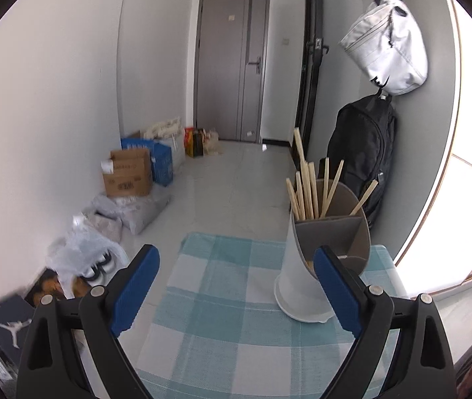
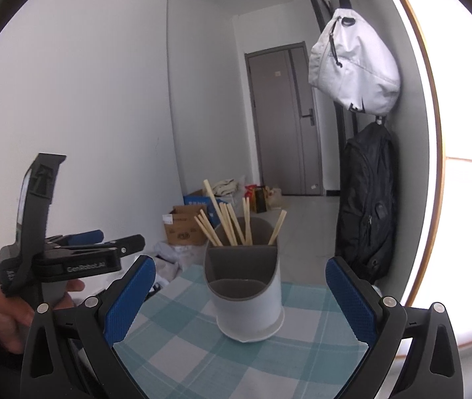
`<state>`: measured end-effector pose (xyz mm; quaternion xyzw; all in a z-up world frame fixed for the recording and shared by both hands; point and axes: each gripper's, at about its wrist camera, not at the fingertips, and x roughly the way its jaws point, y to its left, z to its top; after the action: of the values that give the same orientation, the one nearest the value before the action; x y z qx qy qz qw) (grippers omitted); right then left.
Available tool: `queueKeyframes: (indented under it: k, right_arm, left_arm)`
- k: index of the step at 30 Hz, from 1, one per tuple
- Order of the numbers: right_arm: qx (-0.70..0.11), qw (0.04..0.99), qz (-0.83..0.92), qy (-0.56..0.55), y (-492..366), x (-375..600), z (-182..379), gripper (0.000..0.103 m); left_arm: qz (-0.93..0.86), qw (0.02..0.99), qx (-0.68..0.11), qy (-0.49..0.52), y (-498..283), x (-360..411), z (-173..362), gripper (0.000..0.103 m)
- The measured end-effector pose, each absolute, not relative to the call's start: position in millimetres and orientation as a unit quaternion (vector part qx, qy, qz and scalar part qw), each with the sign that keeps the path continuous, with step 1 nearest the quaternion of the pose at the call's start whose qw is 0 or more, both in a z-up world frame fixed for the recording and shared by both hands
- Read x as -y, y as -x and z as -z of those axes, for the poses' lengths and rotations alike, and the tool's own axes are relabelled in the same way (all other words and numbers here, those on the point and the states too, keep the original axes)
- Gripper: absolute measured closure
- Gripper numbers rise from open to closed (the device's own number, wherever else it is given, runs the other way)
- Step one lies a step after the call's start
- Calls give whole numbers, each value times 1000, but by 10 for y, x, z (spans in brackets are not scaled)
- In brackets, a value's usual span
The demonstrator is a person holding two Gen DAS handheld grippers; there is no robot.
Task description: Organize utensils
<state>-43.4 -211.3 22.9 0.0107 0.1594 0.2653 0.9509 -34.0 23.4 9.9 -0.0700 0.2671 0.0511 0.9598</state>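
Landmark: the white utensil holder (image 2: 247, 286), upright on the counter (image 2: 182, 359), which is covered by a teal-and-white checked cloth.

Far left of the holder, against the white wall: a cardboard box (image 1: 128, 173) and a blue box (image 1: 162, 163) on the floor, with plastic bags (image 1: 126, 212) nearer the camera.

Left of the holder, right-wrist view: a hand (image 2: 6, 316) carries the left gripper (image 2: 116, 241), seen side-on and raised off the cloth. In the left-wrist view its blue pads (image 1: 136, 286) stand wide apart with only bare cloth between them; the left gripper (image 1: 236, 286) grips nothing. The holder (image 1: 305, 286) lies just behind its right-hand finger; contact cannot be judged.

Centre: the holder has a grey inner lining split into compartments. Wooden chopsticks (image 2: 227, 222) stand tilted in the rear compartment, most on its left side and one alone on the right. The front compartment looks empty in the right-wrist view. The right gripper (image 2: 240, 299) is spread wide on either side of the holder, its pads (image 2: 129, 299) clear of it and clamping nothing.

Behind the holder: a grey door (image 2: 285, 123).

Right of the holder: a white bag (image 2: 352, 63) hangs above a black backpack (image 2: 365, 199) on the wall, beside a bright window (image 2: 468, 183).
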Motion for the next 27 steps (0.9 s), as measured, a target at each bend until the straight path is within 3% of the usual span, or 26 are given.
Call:
queueKeyframes:
  k: [27]
  right_arm:
    - [-179, 945, -273, -7, 370, 2020, -163, 0]
  left_arm:
    - [-36, 950, -299, 83, 245, -227, -31, 12]
